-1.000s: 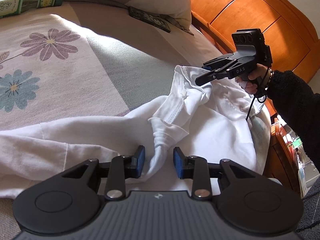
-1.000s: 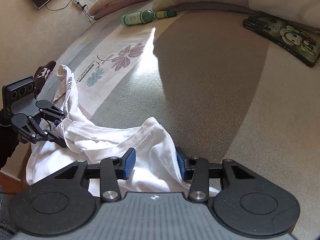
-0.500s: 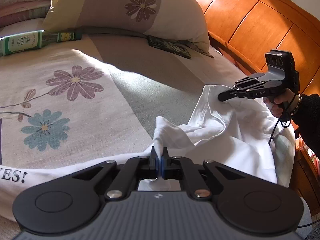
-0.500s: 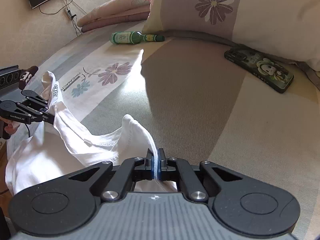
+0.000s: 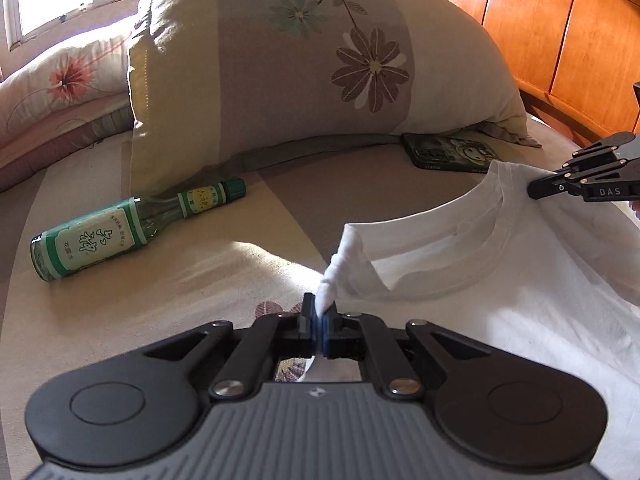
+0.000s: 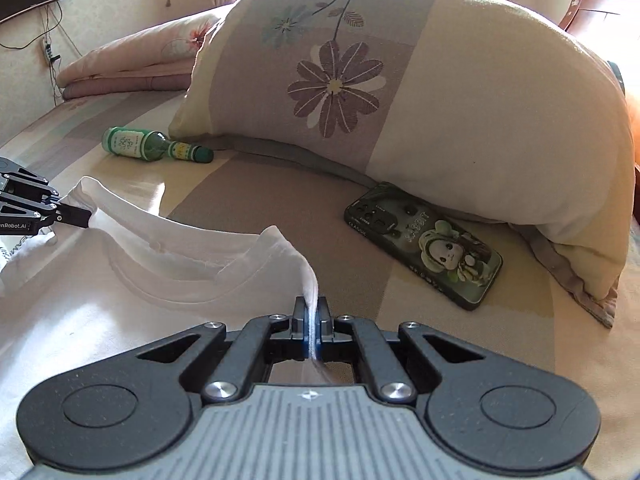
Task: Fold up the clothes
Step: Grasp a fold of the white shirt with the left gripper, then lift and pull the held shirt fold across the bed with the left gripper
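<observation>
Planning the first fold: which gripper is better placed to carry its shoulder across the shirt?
Probably left gripper: it pinches the T-shirt over open bedsheet, while the right gripper holds the shoulder nearest the phone.

both tools (image 5: 319, 326) (image 6: 311, 326) closed, t-shirt (image 5: 500, 280) pulled taut

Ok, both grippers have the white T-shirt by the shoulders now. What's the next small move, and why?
Probably draw the two grippers apart and lay the T-shirt flat on the bed. The left gripper and right gripper are each shut on a shoulder beside the collar, and the cloth between them sags. Stay short of the bottle and phone ahead.
</observation>
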`<state>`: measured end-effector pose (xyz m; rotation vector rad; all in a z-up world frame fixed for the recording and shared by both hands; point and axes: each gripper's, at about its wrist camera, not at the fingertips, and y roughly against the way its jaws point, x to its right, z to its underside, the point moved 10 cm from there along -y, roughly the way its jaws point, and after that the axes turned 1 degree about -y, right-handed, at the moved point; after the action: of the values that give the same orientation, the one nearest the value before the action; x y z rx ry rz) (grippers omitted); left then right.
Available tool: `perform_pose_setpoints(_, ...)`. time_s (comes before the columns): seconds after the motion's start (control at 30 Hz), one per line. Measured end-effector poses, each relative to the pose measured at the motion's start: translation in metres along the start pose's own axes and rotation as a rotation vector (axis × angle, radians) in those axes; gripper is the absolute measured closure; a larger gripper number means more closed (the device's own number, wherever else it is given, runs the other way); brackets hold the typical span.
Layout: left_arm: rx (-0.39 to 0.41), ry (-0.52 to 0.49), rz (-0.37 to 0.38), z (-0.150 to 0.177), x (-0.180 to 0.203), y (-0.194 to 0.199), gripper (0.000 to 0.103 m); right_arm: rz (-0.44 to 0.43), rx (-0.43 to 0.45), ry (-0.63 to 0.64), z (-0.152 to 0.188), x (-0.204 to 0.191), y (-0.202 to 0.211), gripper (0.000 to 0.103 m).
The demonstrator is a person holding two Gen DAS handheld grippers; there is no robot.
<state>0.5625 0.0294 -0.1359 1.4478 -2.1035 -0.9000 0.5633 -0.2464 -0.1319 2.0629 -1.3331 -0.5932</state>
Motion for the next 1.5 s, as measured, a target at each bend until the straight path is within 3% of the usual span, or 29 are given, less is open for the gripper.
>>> perform_pose_setpoints(0.2,-0.062,0.043,-0.054,0.001,-0.017,-0.044,0.099,0.079,0.004,-0.011,-0.022,0.011,-0.043,0.098)
perform_pose_setpoints(0.43,-0.056,0.195,-0.042,0.011,-0.04,-0.058,0.087,0.099,-0.045,-0.028,0.0,0.012,-0.076,0.093)
perform_pose_setpoints(0.5,-0.044,0.207,-0.063,0.011,-0.048,-0.046,0.077,0.087,-0.029,-0.051,0.0,0.014,-0.062,0.088)
perform_pose_setpoints(0.6,-0.025,0.219,-0.101,0.01,-0.06,-0.028,0.077,0.081,0.004,-0.075,-0.002,0.02,-0.029,0.075)
perform_pose_setpoints(0.7,-0.012,0.217,-0.106,0.014,-0.063,-0.004,0.071,0.074,0.016,-0.072,0.003,0.021,0.013,0.071)
perform_pose_setpoints(0.9,-0.031,0.141,0.046,0.055,-0.006,0.065,0.056,0.038,-0.061,-0.072,0.058,-0.009,0.086,0.048)
perform_pose_setpoints(1.07,-0.032,0.089,0.209,0.1,0.065,0.127,0.042,-0.038,-0.131,-0.193,0.127,-0.048,0.124,0.041)
perform_pose_setpoints(1.3,0.042,0.045,0.206,0.15,0.13,0.186,0.033,-0.108,-0.134,-0.44,0.202,-0.093,0.144,0.037)
perform_pose_setpoints(1.43,0.046,0.104,0.182,0.178,0.144,0.203,0.031,-0.134,-0.084,-0.571,0.227,-0.109,0.152,0.033)
perform_pose_setpoints(1.5,0.036,0.157,0.187,0.193,0.147,0.21,0.031,-0.131,-0.041,-0.606,0.235,-0.117,0.159,0.025)
